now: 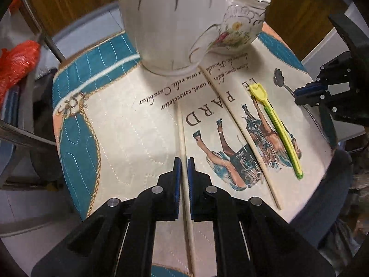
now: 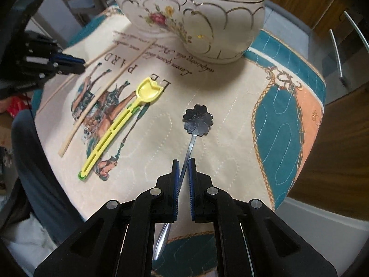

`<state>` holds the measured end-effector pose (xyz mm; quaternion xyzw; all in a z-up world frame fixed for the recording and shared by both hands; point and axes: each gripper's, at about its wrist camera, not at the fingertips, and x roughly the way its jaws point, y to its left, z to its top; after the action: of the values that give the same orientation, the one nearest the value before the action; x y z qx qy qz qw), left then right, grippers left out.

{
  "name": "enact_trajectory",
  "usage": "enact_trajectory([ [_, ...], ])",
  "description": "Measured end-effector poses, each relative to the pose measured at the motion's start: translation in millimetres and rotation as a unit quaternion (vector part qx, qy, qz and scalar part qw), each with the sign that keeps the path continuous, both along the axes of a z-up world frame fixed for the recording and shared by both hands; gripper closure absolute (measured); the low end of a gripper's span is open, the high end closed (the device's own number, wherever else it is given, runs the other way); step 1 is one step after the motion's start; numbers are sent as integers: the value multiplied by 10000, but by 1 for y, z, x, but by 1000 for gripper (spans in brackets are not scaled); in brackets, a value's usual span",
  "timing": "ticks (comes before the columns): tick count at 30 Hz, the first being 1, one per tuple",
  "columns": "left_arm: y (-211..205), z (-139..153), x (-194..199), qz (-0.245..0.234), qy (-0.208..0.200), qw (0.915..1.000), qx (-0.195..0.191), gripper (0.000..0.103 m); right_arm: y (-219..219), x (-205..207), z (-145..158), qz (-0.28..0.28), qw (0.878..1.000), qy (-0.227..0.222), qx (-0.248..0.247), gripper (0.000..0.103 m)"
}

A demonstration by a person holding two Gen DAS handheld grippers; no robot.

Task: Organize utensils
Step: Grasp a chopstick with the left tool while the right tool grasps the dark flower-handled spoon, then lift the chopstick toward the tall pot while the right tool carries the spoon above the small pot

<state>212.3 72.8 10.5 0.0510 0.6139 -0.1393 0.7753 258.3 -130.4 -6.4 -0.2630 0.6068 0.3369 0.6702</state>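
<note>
Chopstick (image 1: 183, 138) crosses placemat (image 1: 129, 133) lettering "PARD" and "amet, consectetur".

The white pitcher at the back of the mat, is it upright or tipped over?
Upright. The white pitcher stands on its base on the mat, rim and spout uppermost, with utensil tips showing just inside the rim in the right wrist view.

— What sort of place is this?

— A home, most likely a dining corner. A small table (image 2: 306, 210) wears a quilted cloth (image 2: 230, 143) printed with riders, horses and ornate lettering.

— Anything else domestic?

— A white ceramic pot (image 2: 219, 23) with gilt scallops and painted flowers stands on the cloth, and eating utensils lie about it. Wood panelling (image 1: 299, 11) runs behind, metal chair legs (image 1: 43, 37) stand beside the table, and an orange plastic bag (image 1: 18, 62) is off to the side.
</note>
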Motion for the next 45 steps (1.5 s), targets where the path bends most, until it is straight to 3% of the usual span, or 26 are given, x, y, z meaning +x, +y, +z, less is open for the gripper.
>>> enact_trajectory([
  [4, -3, -1, 7, -194, 346, 9991, 159, 97, 10, 3, -2, 54, 9993, 121, -360, 94],
  [8, -6, 0, 9, -305, 435, 9981, 322, 97, 16, 1, -3, 195, 9981, 128, -572, 93],
  [15, -3, 0, 11, -355, 408, 9983, 235, 97, 14, 7, -1, 115, 9994, 123, -292, 94],
  [19, -2, 0, 6, -314, 215, 9991, 194, 98, 2, 1, 0, 33, 9999, -55, -77, 96],
  [26, 16, 17, -20, 180, -728, 9970, -169, 98, -29, -18, 16, -263, 9958, -679, 561, 99],
  [31, 37, 45, -44, 641, -1630, 9829, -560, 98, -56, -33, 36, -502, 9839, -1134, 1286, 99],
  [38, 45, 76, -75, 1030, -2758, 9492, -1113, 98, -83, -45, 56, -872, 9556, -1666, 2270, 99],
  [45, 53, 96, -84, 1360, -3498, 9120, -1652, 98, -76, -49, 73, -1123, 9263, -2094, 2923, 99],
])
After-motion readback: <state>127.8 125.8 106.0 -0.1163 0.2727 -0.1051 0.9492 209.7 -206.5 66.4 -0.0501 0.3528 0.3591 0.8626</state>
